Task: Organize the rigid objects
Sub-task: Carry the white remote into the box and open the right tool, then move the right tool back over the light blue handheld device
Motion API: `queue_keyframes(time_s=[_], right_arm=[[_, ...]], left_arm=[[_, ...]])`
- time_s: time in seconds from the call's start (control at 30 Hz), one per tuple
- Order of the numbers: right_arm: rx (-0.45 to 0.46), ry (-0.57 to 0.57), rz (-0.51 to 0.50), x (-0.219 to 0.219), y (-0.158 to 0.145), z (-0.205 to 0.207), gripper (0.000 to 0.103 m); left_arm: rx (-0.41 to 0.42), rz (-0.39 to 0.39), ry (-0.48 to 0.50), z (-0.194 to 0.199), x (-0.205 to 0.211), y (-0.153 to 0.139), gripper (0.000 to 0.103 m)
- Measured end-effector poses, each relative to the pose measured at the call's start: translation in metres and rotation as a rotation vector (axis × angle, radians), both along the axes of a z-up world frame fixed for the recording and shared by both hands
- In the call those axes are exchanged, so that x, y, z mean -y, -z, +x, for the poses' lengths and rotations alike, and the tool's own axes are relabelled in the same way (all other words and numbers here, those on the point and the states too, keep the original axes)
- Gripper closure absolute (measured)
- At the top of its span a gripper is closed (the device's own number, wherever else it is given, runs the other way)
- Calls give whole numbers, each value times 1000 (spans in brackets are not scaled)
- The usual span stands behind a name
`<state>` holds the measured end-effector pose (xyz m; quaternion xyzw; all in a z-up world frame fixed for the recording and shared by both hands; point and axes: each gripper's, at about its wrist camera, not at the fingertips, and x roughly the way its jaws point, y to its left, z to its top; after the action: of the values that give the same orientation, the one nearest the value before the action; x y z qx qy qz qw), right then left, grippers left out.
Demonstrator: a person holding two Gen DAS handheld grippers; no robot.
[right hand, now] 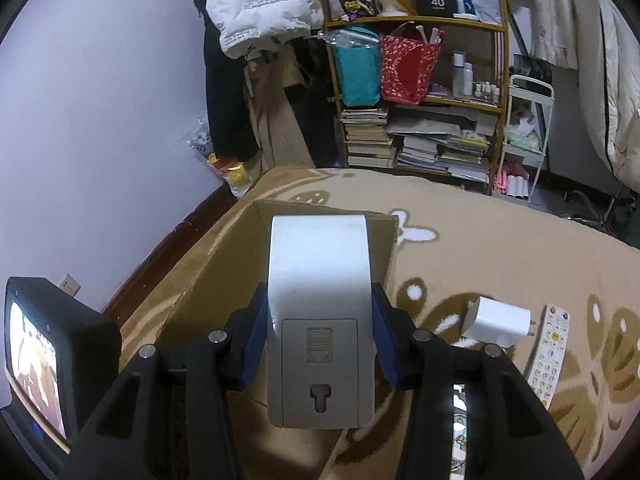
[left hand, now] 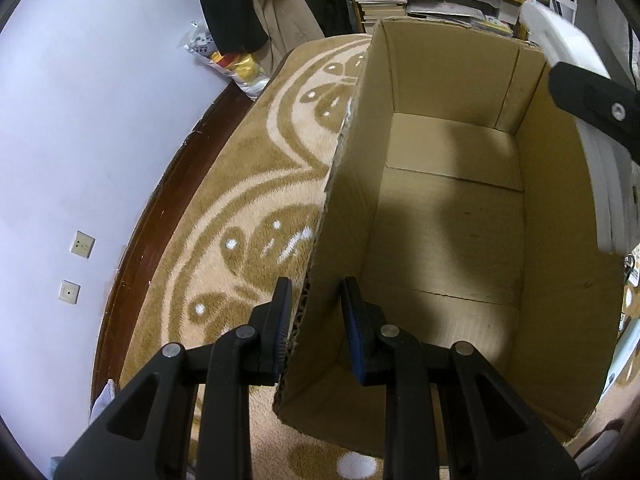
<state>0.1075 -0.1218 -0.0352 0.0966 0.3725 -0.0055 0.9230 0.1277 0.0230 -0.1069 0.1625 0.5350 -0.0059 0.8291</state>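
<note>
The white remote (right hand: pixel 318 320) lies lengthwise between the right tongs (right hand: pixel 320 344), battery cover up, long axis pointing away over the cardboard box (right hand: pixel 224 264), which it partly hides. The right tongs clamp its sides. The left tongs (left hand: pixel 316 320) stand apart, straddling the box wall on the carpet (left hand: pixel 240 184).

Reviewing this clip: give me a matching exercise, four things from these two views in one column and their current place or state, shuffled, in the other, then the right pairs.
Things:
1. cardboard box
2. grey remote
3. white charger
4. white keypad remote

Places or states:
A. lying on the rug, nearest the right edge of the right wrist view
B. clamped between the right gripper's fingers
C. wall straddled by the left gripper's fingers
D. lying on the rug just left of the keypad remote

Pairs: 1-C, 2-B, 3-D, 4-A
</note>
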Motion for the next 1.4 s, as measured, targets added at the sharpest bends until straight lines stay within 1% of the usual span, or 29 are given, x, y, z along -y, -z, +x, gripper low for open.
queue_keyframes(time_s=[0.1,0.23,0.27,0.33,0.4,0.43,0.47,0.5,0.67,0.77,0.87,1.0,1.2,1.3,1.4], right_arm=[[2,7,-13,-2,0,1,52],[20,10,0,-3,-4,-3,51],[23,10,2,-2,-6,-5,49],[32,12,8,-1,-10,-9,40],[45,19,13,2,-14,-15,26],[51,27,12,6,-16,-18,22],[54,33,13,8,-18,-20,12],[59,40,18,12,-19,-24,8],[50,98,36,40,-22,-43,4],[41,145,-15,54,-19,-57,4],[17,169,-49,69,-14,-68,4],[-32,197,-62,87,1,-83,4],[-94,229,-62,103,21,-104,4],[-122,243,-91,108,29,-111,5],[-154,259,-84,113,37,-119,5]], left_arm=[[-6,-13,-10,1,-1,-1,79],[-12,-26,-19,2,-4,0,80],[-20,-33,-18,3,-5,1,80],[-21,-24,-24,3,-5,2,79],[-23,-21,-26,3,-5,3,79],[-22,-20,-24,3,-5,2,79],[-22,-19,-24,3,-4,2,79],[-22,-19,-24,3,-4,3,79],[-30,-29,-23,3,-6,2,79],[-39,-48,-32,5,-9,1,79],[-35,-34,-25,4,-8,1,79],[-26,-1,-7,3,-4,2,78],[-26,14,-1,1,-2,3,78],[-23,31,9,1,1,4,78],[-26,25,6,1,0,4,78]])
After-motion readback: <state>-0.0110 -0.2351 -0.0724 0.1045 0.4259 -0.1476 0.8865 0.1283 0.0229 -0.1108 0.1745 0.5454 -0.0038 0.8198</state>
